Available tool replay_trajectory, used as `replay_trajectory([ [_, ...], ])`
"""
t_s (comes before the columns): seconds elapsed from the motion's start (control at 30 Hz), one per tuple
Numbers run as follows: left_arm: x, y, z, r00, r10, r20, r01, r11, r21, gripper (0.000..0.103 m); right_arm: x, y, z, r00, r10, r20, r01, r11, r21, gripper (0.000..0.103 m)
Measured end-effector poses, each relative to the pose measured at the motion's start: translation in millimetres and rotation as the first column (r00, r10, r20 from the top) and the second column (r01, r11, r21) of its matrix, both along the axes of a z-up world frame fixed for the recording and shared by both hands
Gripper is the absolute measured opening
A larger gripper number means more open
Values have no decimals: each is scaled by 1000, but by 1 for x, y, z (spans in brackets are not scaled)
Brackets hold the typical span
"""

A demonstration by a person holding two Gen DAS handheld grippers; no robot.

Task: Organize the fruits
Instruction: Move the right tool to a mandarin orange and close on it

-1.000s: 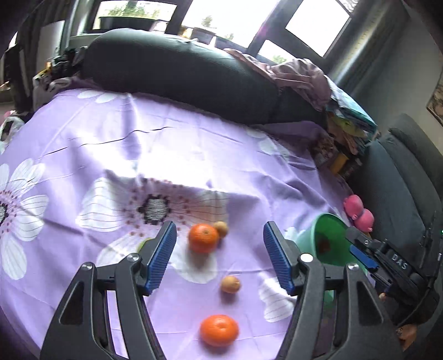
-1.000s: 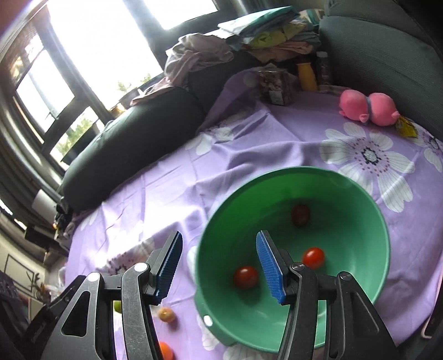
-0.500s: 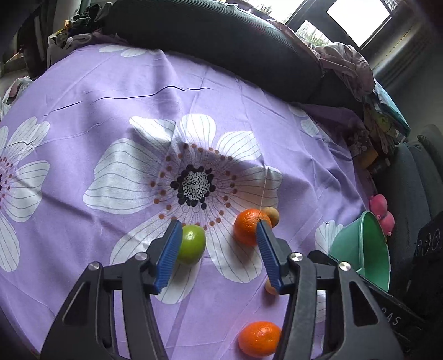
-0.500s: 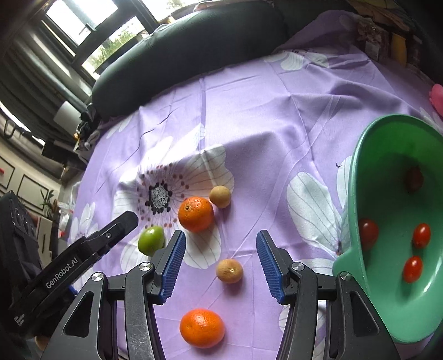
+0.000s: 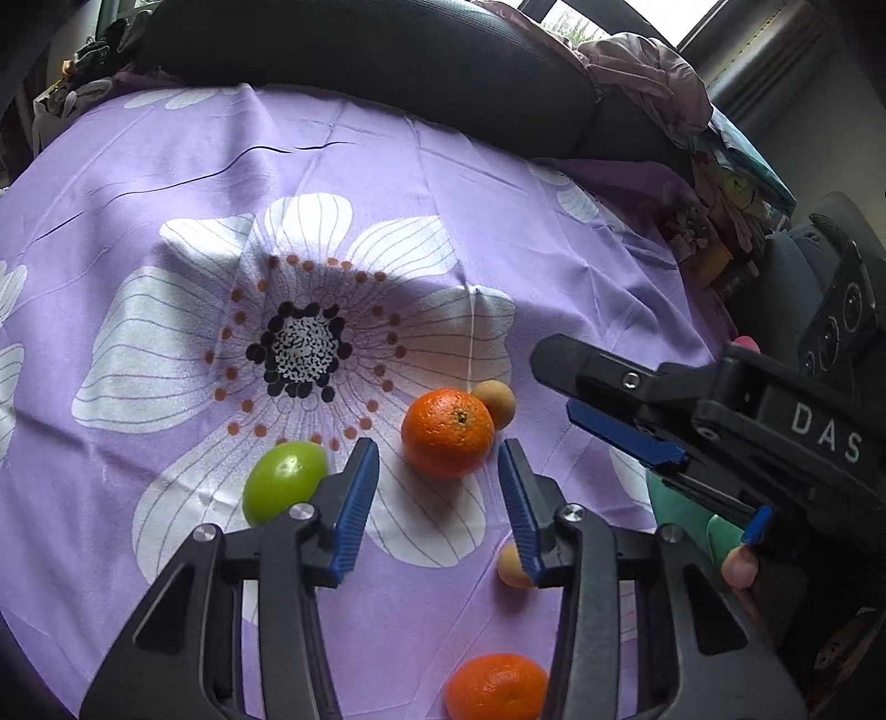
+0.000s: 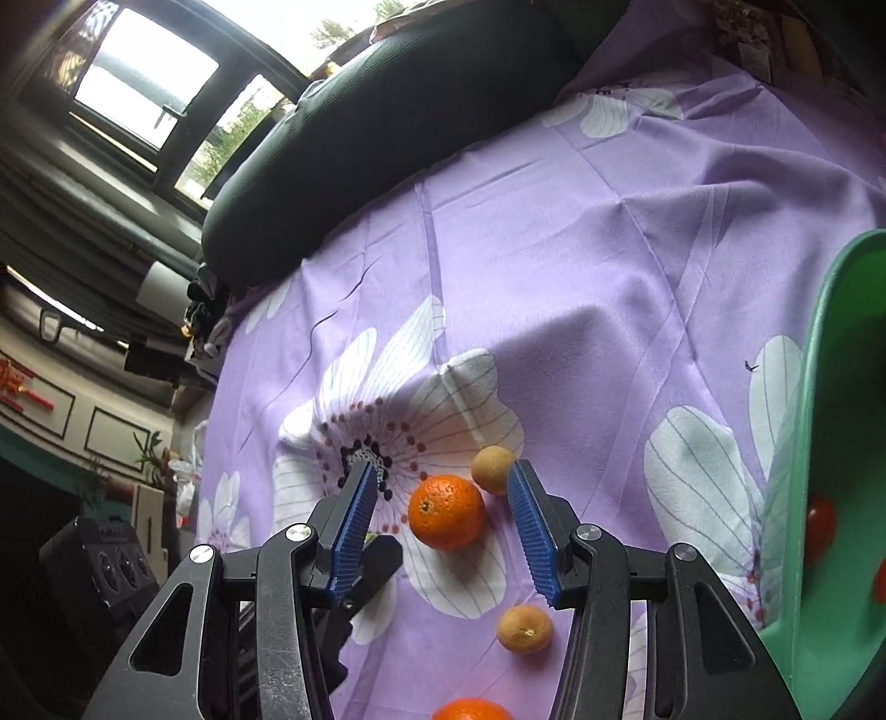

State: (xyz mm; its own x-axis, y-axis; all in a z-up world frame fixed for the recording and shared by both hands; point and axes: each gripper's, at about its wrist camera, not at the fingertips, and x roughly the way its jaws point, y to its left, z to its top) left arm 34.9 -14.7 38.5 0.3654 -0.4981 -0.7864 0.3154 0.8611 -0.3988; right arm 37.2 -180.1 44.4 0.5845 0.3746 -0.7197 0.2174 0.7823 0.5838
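An orange [image 5: 447, 433] lies on the purple flowered cloth [image 5: 166, 183], touching a small tan fruit [image 5: 494, 403]. My left gripper [image 5: 438, 501] is open just short of the orange, a green fruit [image 5: 283, 489] beside its left finger. A second tan fruit [image 5: 512, 565] and a second orange [image 5: 495, 687] lie nearer. My right gripper [image 6: 440, 518] is open, its tips on either side of the same orange [image 6: 446, 512]; it also shows in the left wrist view [image 5: 626, 429]. The green bowl [image 6: 819, 443] at the right holds red tomatoes [image 6: 818, 520].
A dark sofa cushion [image 5: 360, 50] runs along the far edge of the cloth. Clothes and clutter [image 5: 720, 183] are piled at the far right. A black speaker [image 6: 94, 576] stands at the left in the right wrist view.
Both grippers have moved in toward the upper orange and lower to the cloth. The right gripper has swung left, away from the bowl.
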Motion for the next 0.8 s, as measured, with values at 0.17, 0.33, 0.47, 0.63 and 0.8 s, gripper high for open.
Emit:
replay_trajectory([
  [0.17,5,-11,-13,999,-14,-28,15,1000,24,39,16,9,-25,996,43,-80,-42,999,15,43],
  [0.33,9,-13,-19,999,-11,-50,12,1000,20,37,20,12,-35,992,73,-106,-67,996,54,43],
  [0.47,10,-13,-21,998,-11,-57,12,1000,14,38,22,14,-40,989,84,-123,-77,995,60,44],
  [0.63,8,-13,-21,999,-12,-47,13,1000,21,38,23,11,-43,990,87,-115,-78,993,83,44],
  [0.8,6,-12,-18,999,-10,-33,11,1000,15,37,20,10,-42,991,88,-101,-79,993,92,42],
])
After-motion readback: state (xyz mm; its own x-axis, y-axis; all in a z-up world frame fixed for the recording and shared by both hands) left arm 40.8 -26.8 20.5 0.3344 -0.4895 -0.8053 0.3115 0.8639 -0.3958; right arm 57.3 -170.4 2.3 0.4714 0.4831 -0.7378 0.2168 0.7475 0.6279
